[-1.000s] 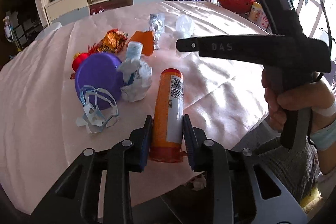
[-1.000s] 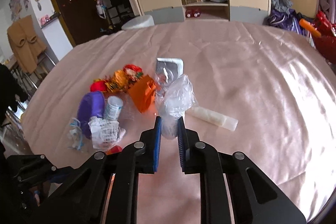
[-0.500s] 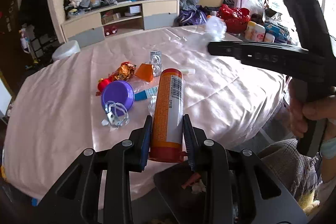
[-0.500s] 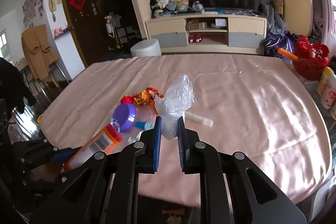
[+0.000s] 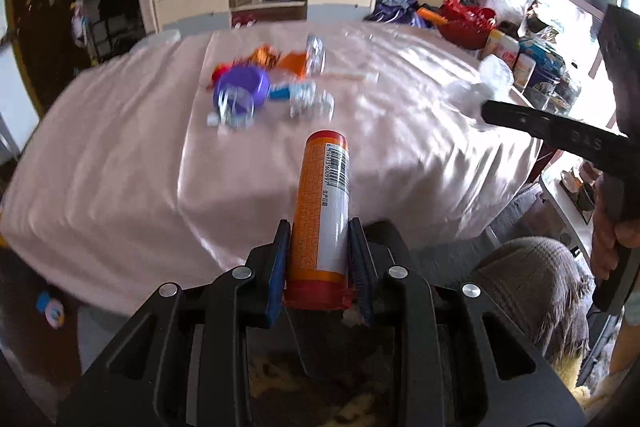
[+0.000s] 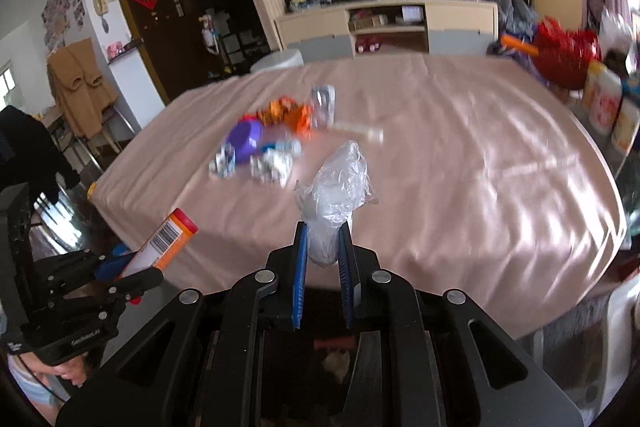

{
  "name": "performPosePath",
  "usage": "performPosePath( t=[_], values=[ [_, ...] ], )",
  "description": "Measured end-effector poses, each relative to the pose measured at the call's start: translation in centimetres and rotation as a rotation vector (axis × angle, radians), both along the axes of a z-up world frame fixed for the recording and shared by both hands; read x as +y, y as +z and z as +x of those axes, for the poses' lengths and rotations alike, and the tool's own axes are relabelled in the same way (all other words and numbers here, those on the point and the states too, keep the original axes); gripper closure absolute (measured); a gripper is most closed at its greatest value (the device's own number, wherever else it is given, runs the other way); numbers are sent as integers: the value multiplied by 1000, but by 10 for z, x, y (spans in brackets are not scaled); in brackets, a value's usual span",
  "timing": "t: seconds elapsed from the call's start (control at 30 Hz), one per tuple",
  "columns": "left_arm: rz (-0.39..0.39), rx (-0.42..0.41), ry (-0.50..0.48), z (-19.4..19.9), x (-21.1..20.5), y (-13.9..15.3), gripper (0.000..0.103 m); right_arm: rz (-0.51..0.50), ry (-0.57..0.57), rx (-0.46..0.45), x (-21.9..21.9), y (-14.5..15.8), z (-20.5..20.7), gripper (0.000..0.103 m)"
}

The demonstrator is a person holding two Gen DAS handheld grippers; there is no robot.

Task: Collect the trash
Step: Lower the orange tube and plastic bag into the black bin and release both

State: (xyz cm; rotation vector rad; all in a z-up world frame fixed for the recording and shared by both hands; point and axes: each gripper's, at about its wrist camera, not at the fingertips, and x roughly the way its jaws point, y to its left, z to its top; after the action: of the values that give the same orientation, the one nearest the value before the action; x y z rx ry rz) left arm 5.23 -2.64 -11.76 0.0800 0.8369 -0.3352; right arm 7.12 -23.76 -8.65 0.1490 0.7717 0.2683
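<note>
My left gripper (image 5: 320,251) is shut on an orange tube (image 5: 322,215) with a barcode label and a red end, held off the near edge of the pink-clothed table (image 5: 120,155). The same orange tube (image 6: 162,243) shows at lower left in the right wrist view. My right gripper (image 6: 323,247) is shut on a crumpled clear plastic bag (image 6: 336,191), also off the table's near edge. That clear plastic bag (image 5: 486,83) and the right gripper's black body appear at the right of the left wrist view. More trash lies mid-table: a purple lid (image 5: 242,87), crumpled paper (image 6: 272,165), an orange wrapper (image 6: 302,117).
A dark bin (image 6: 332,355) with scraps in it sits below the grippers. A grey knitted seat (image 5: 532,287) is at lower right. A TV cabinet (image 6: 384,27) stands beyond the table. Red baskets and bottles (image 6: 600,99) crowd the right side.
Both grippers have pulled back from the table's middle to beyond its near edge, each keeping its hold. The trash pile now looks farther away.
</note>
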Motion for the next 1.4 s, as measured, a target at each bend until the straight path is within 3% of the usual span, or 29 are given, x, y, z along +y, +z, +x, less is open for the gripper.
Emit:
performPosePath(
  t=[0.23,0.63,1.03,1.1,1.17,1.4],
  values=[
    [-31,95,51,-15,8,-47,76,35,8,115,10,-49,-21,87],
    [-35,248,45,-18,-5,-113,75,70,44,363,26,-137,-31,87],
    [16,267,35,-15,-14,-130,75,-21,25,373,38,-141,-30,83],
    [23,268,39,-14,-14,-130,71,-10,27,375,39,-141,-29,74],
    [24,271,45,-13,-14,-129,62,-7,24,371,39,-140,-28,44],
    [23,267,58,-11,-8,-124,51,-28,8,337,39,-133,-24,36]
  ],
)
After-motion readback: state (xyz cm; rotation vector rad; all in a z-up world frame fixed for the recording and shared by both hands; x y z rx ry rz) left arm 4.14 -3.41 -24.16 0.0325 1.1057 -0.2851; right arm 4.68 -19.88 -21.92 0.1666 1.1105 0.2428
